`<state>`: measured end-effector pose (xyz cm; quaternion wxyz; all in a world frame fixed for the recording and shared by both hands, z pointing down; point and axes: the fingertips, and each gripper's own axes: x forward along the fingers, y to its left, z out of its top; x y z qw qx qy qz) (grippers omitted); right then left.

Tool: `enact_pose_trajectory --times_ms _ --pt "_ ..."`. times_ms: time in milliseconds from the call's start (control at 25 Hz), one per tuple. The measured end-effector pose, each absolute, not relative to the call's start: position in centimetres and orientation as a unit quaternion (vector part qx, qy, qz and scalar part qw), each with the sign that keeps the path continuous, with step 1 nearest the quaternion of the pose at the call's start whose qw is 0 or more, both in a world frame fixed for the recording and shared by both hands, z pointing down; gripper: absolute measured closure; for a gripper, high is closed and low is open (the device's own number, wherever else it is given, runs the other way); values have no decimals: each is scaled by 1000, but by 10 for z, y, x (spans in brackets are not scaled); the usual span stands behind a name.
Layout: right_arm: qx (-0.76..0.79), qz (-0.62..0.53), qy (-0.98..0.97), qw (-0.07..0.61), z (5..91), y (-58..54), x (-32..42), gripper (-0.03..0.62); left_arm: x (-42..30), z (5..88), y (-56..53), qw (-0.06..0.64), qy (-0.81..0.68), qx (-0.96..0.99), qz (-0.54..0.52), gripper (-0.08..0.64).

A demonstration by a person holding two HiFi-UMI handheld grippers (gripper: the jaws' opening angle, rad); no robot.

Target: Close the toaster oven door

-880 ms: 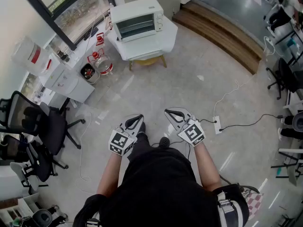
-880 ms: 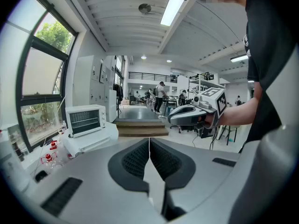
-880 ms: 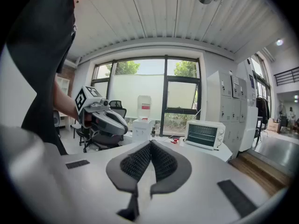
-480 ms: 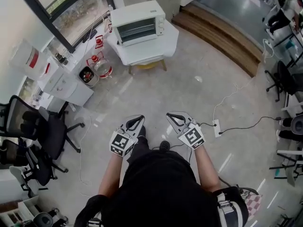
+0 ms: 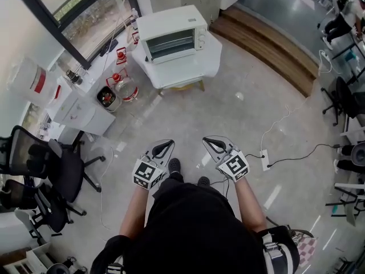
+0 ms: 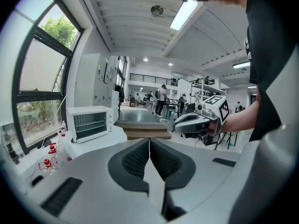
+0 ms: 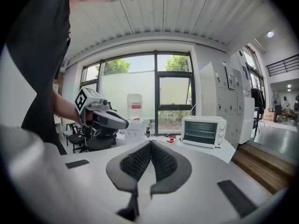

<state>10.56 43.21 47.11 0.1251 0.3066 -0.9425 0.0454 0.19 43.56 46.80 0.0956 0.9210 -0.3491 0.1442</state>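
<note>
Toaster oven (image 5: 171,35) well beyond left tool (image 5: 169,142), right tool (image 5: 206,140)

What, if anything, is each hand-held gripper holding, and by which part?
Nothing: the left hand-held gripper and the right hand-held gripper are both shut and empty, far from the white box-shaped toaster oven.

There's the toaster oven (image 5: 173,36), far off at the back edge of the table (image 5: 188,68). Its knobs (image 5: 201,34) are too small to read, and whether the door is fully shut can't be told. In the left gripper view, the body of the left hand-held gripper (image 6: 149,141) covers the table's front edge.
</note>
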Motion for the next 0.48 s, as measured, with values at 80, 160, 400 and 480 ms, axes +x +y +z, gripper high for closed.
enact_pose_trajectory --times_ms 80,160,400,480 --pt "308 40 -942 129 472 418 96 577 -4 466 418 93 -345 923 143 534" --pt "309 35 -941 132 474 406 88 577 -10 464 404 90 -340 925 143 534" --pt "318 35 -936 145 476 373 59 577 -33 465 364 91 -325 931 143 534" --pt "325 37 -934 147 477 363 55 577 -38 465 354 90 -318 933 143 534"
